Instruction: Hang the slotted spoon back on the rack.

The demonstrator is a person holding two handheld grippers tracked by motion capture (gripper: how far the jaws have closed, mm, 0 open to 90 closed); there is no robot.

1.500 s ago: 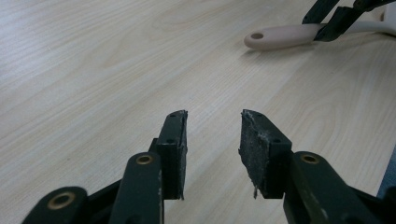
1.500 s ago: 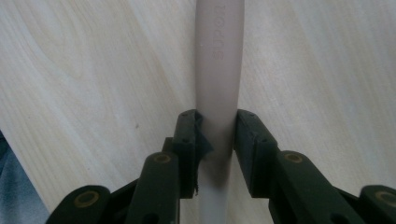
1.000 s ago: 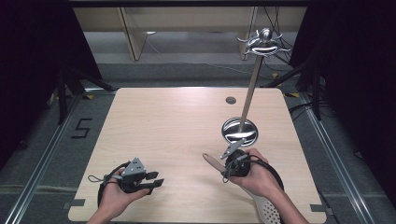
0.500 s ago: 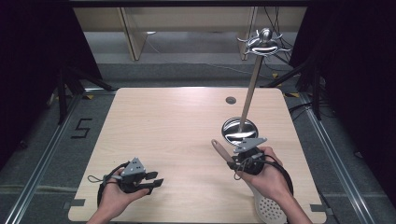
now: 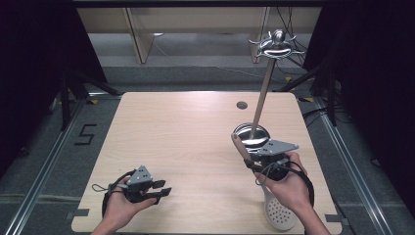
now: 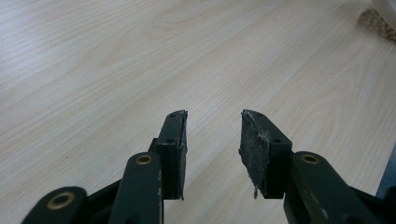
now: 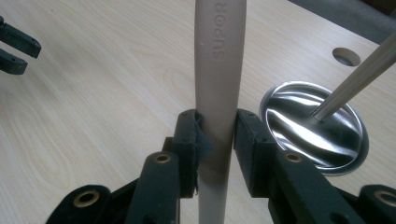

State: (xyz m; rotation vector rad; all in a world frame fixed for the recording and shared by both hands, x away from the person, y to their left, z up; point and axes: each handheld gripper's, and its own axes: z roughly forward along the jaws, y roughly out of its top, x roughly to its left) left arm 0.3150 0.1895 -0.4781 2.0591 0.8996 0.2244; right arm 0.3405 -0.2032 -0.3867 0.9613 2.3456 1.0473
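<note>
Lower right of the high view: the right gripper (image 5: pixel 250 161) pinches the beige handle of a slotted spoon (image 5: pixel 279 213), its long axis running from upper left to lower right, bowl nearest the table edge. A steel stand (image 5: pixel 251 135) is just beyond. The left gripper (image 5: pixel 164 188), lower left, spread and empty

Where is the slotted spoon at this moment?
In the high view the spoon is at the table's near right, clamped in the right gripper, beside the rack's round base.
</note>
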